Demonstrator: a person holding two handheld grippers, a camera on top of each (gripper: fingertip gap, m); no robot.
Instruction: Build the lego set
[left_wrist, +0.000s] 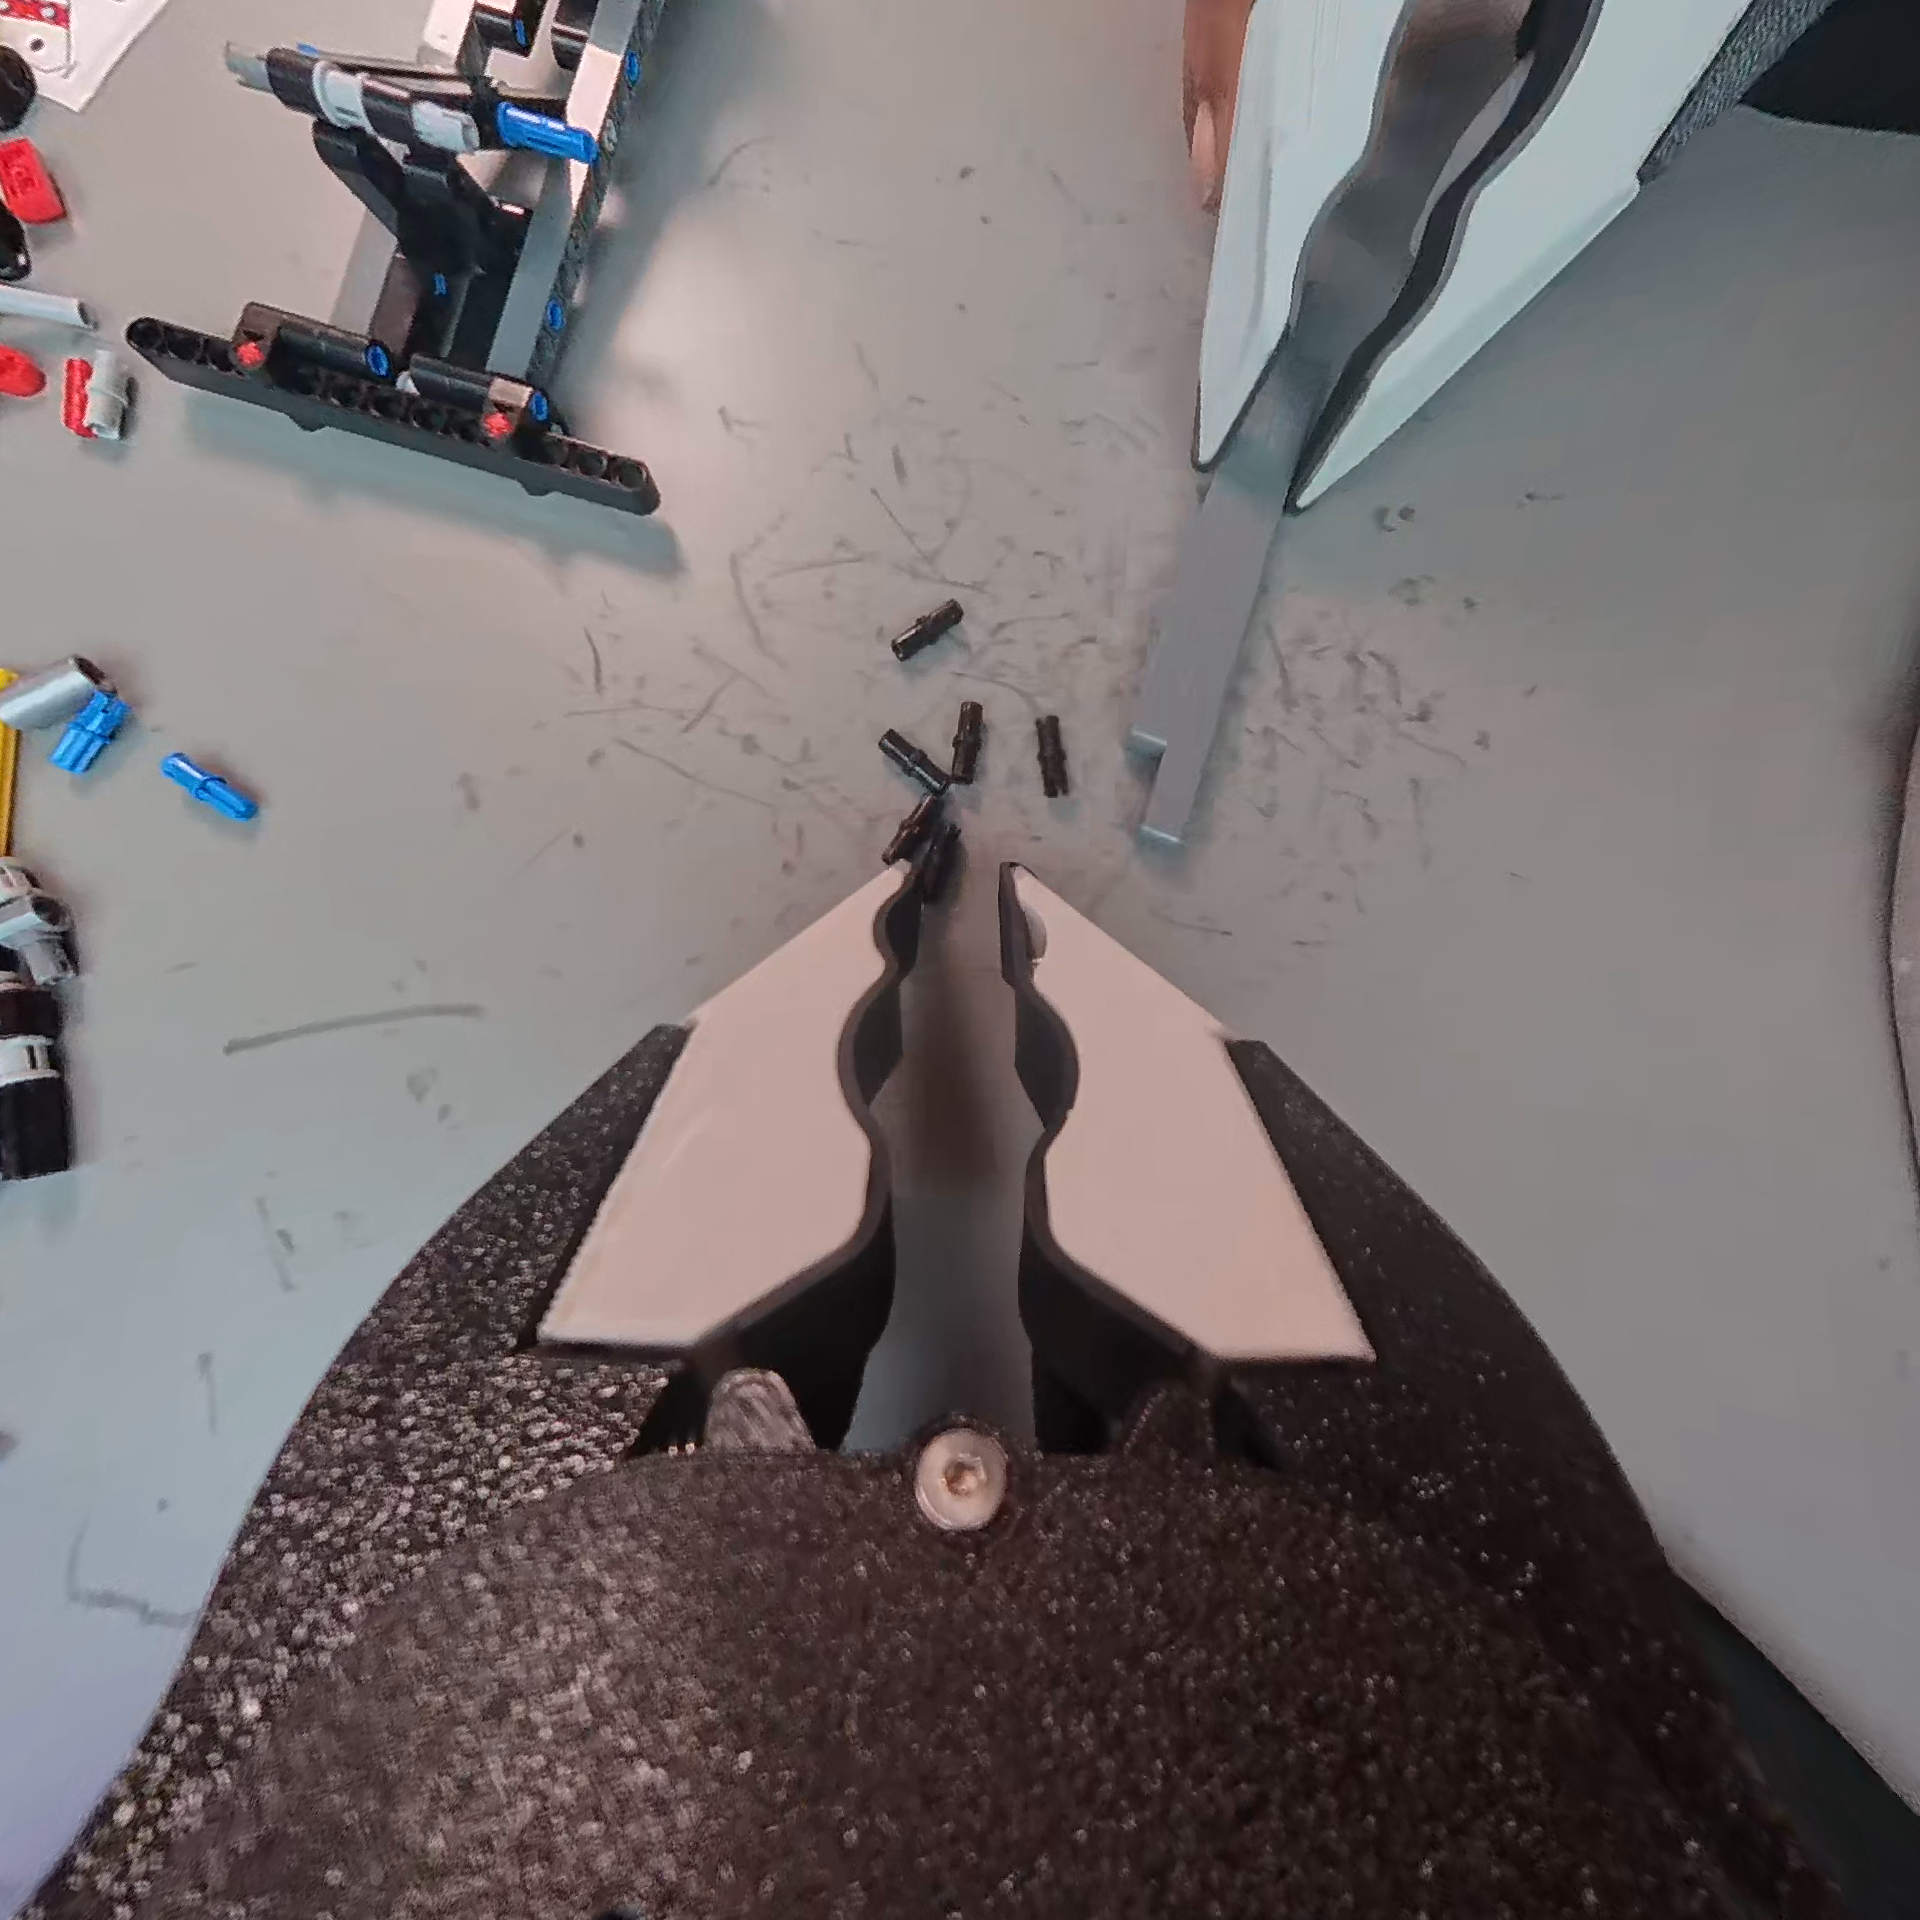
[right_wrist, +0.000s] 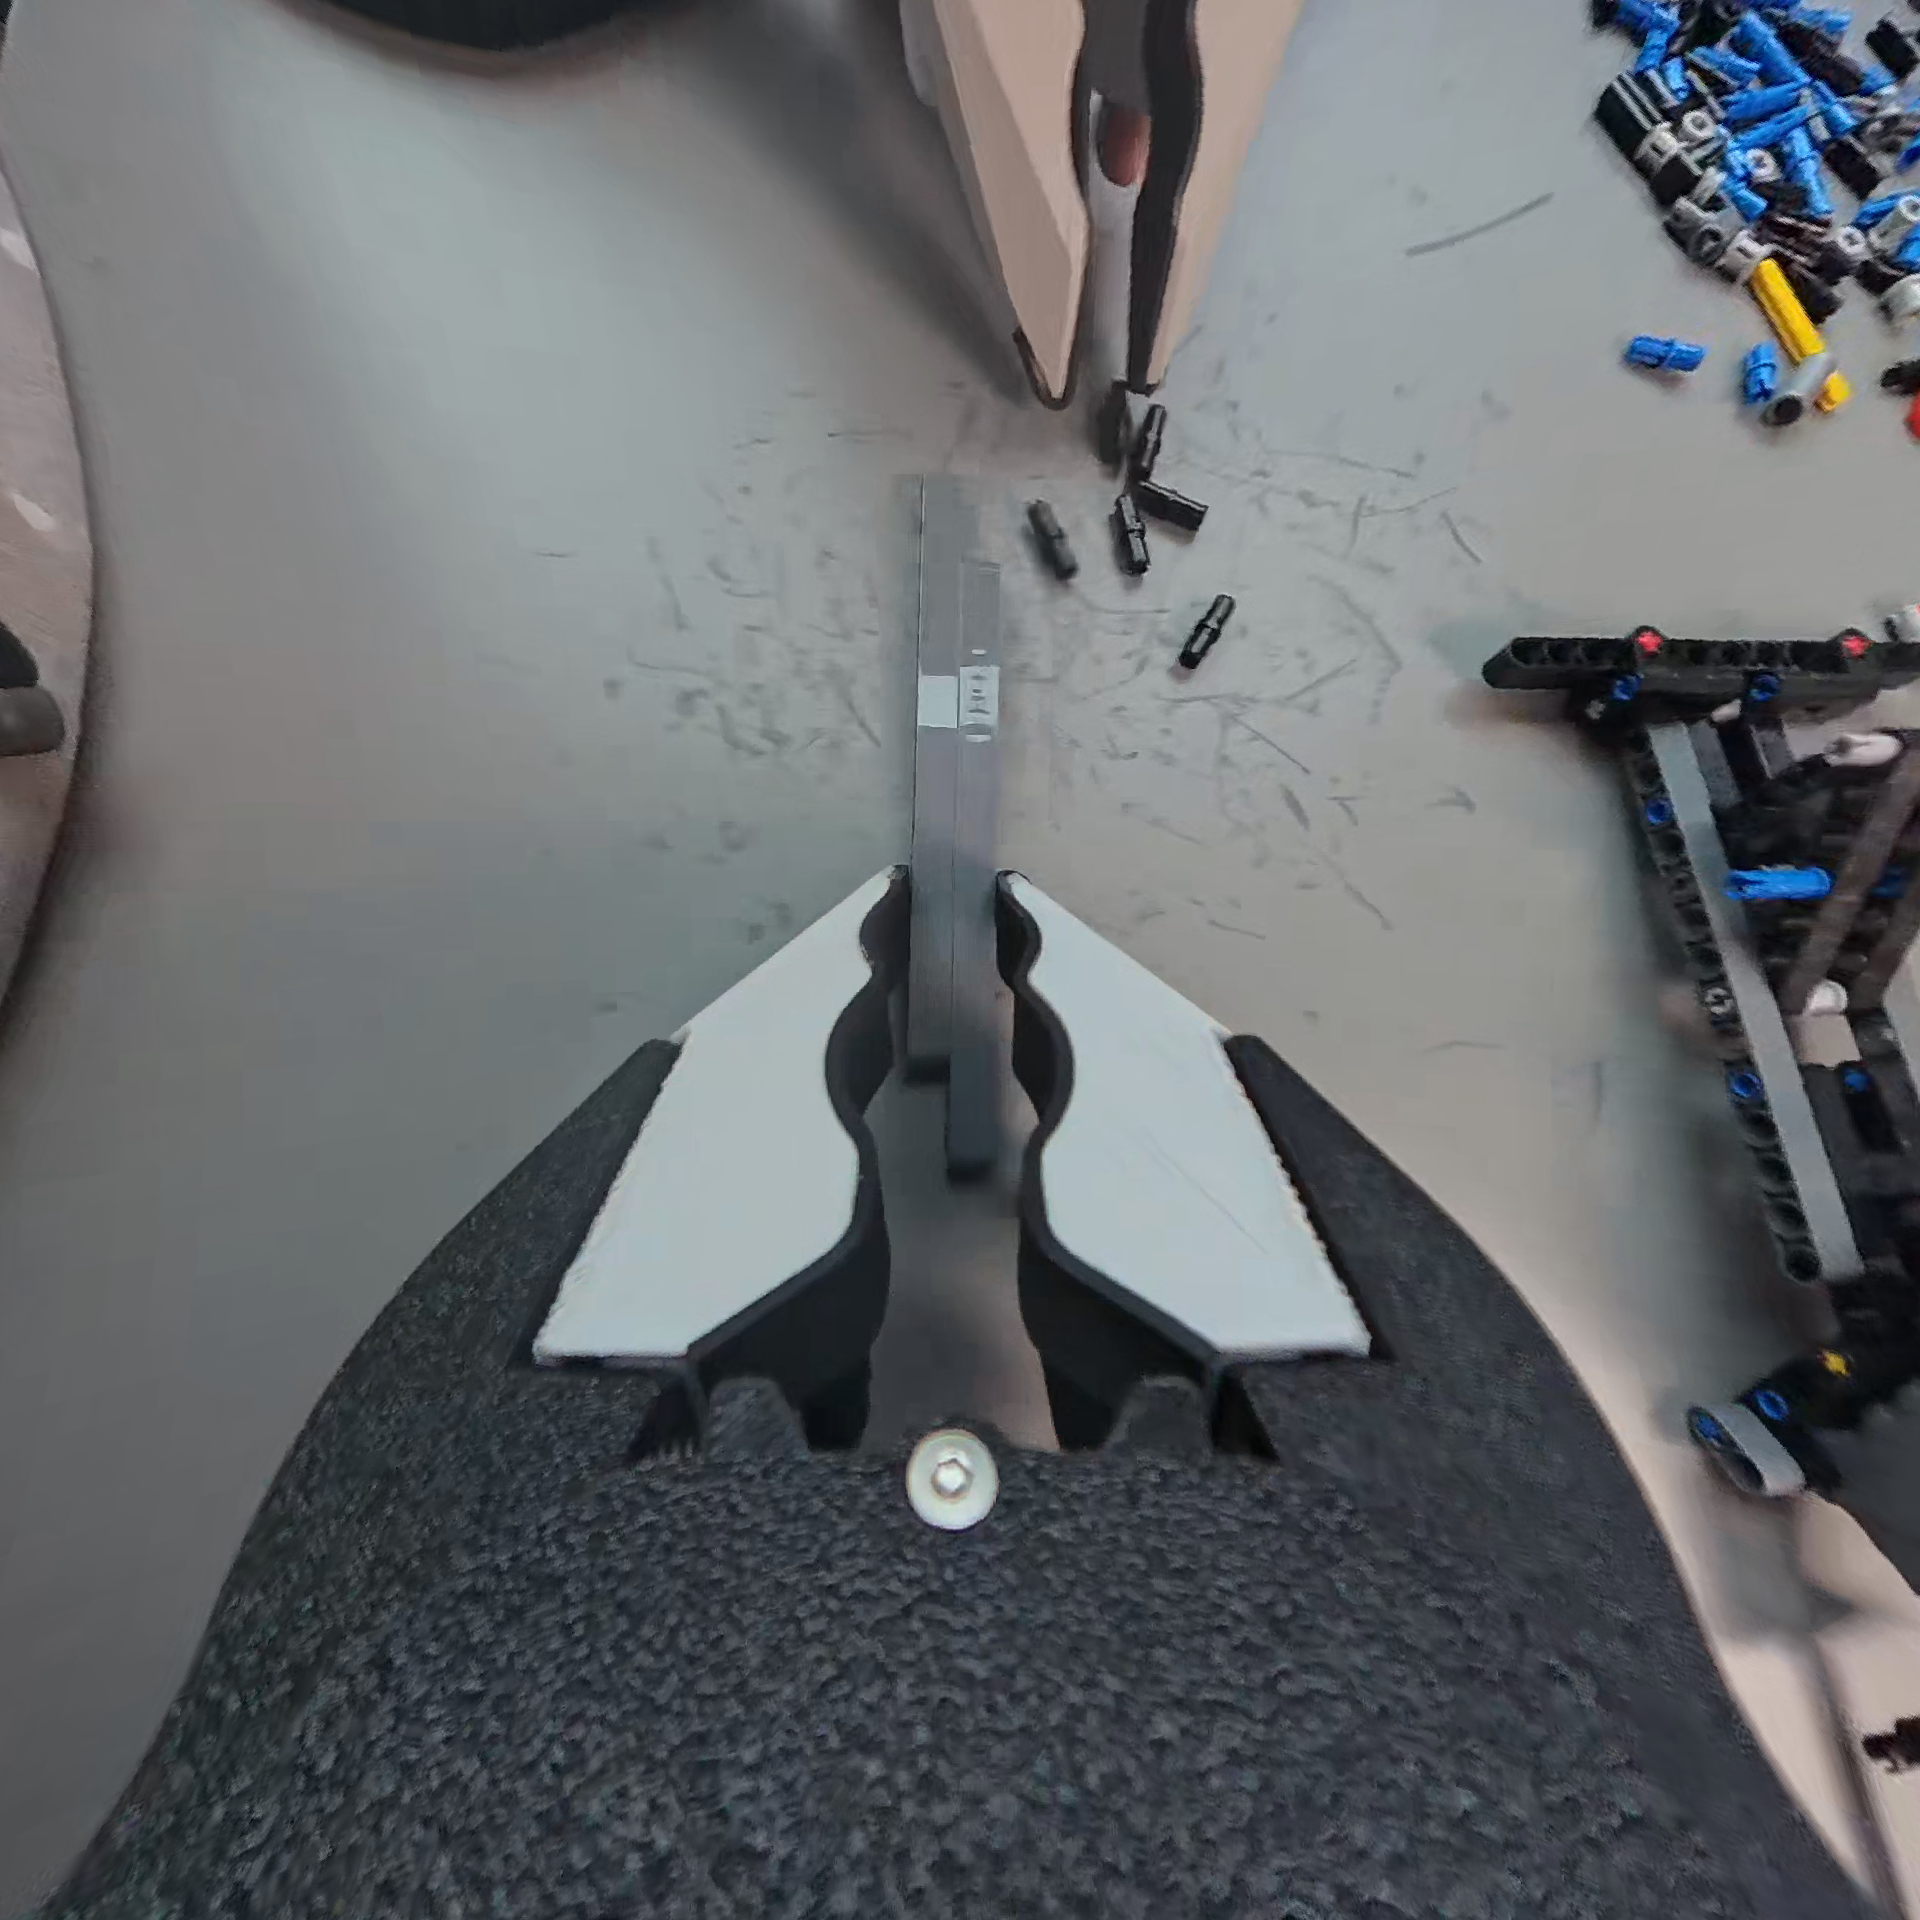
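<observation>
The right gripper (right_wrist: 951, 883) clamps two grey beams (right_wrist: 956, 790) pointing away. Far right of them lie loose black pins (right_wrist: 1143, 520), where the left gripper (right_wrist: 1107, 400) reaches down.

The grey table (left_wrist: 416, 935) is viewed steeply from close above by both wrist cameras, facing each other; the black pins (left_wrist: 966, 740) (right_wrist: 1130, 532) are shared.
</observation>
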